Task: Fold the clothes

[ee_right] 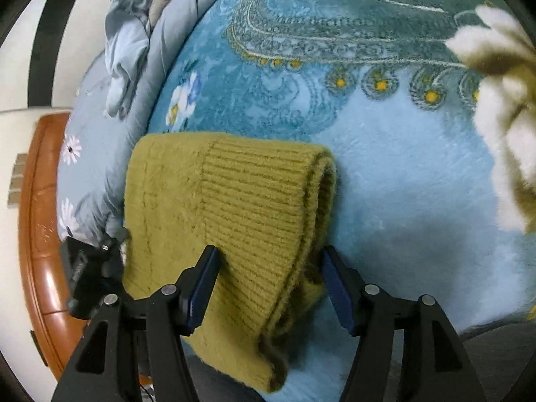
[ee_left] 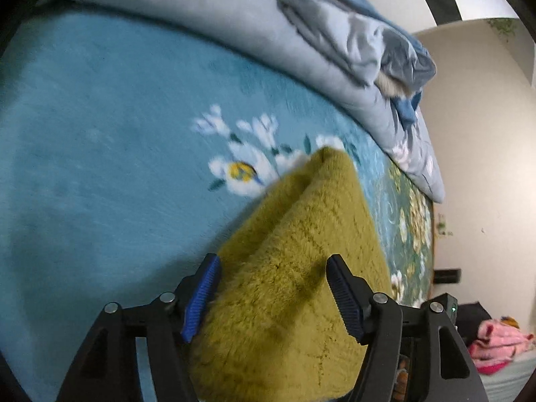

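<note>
While both grippers sit at the near edge of the bed, the sweater (ee_right: pixel 234 207) lies folded on the blue blanket (ee_right: pixel 402 174), its ribbed hem doubled over and facing right in the right wrist view. The right gripper (ee_right: pixel 271 284) has its fingers (ee_right: pixel 201 288) spread apart, one on each side of the ribbed fold; whether the pads touch the knit is hard to tell. The left gripper (ee_left: pixel 273 298) is likewise released, its fingers (ee_left: pixel 201 298) wide with the sweater (ee_left: pixel 294 268) lying between them and its peaked corner pointing away.

To the right of the sweater in the right wrist view the blanket is bare and flat up to a cream and olive fluffy thing (ee_right: pixel 502 117), blurred and cut off by the frame. To the left, the sweater's edge lies just beside a grey-blue duvet (ee_right: pixel 100 140), beyond which runs the brown bed frame (ee_right: pixel 37 234). In the left wrist view a wide stretch of plain blanket (ee_left: pixel 100 134) opens to the left, bounded at the far side by the duvet (ee_left: pixel 201 10) and crumpled cloth (ee_left: pixel 351 43) on it.

The near part of the sweater is hidden under both grippers' bodies. A pink bundle (ee_left: pixel 495 341) sits low at the right, off the bed, too blurred to name.
</note>
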